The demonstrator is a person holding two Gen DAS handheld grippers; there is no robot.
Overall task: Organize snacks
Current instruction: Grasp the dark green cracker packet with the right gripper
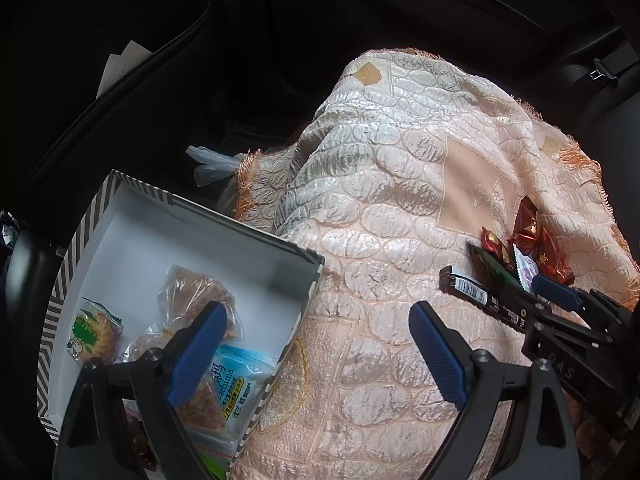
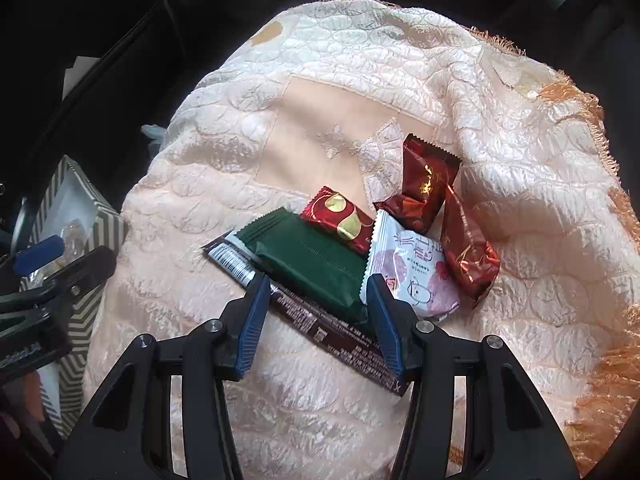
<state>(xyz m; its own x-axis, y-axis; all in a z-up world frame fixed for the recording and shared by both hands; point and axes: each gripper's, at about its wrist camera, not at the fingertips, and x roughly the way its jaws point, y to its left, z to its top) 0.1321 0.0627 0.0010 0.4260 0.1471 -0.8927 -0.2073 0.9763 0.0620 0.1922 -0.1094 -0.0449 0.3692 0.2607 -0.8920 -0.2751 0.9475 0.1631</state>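
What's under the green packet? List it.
Under the green packet lies a long dark bar wrapper, its barcode end poking out on the left. Its middle is covered; anything else beneath cannot be seen.

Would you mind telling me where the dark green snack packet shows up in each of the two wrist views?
Left wrist view: the dark green packet is at the right edge, a thin sliver behind the barcoded black bar, beside the right gripper.
Right wrist view: centre of the picture, the dark green packet lies on the black bar.
Shared landmark: the black bar's barcode end.
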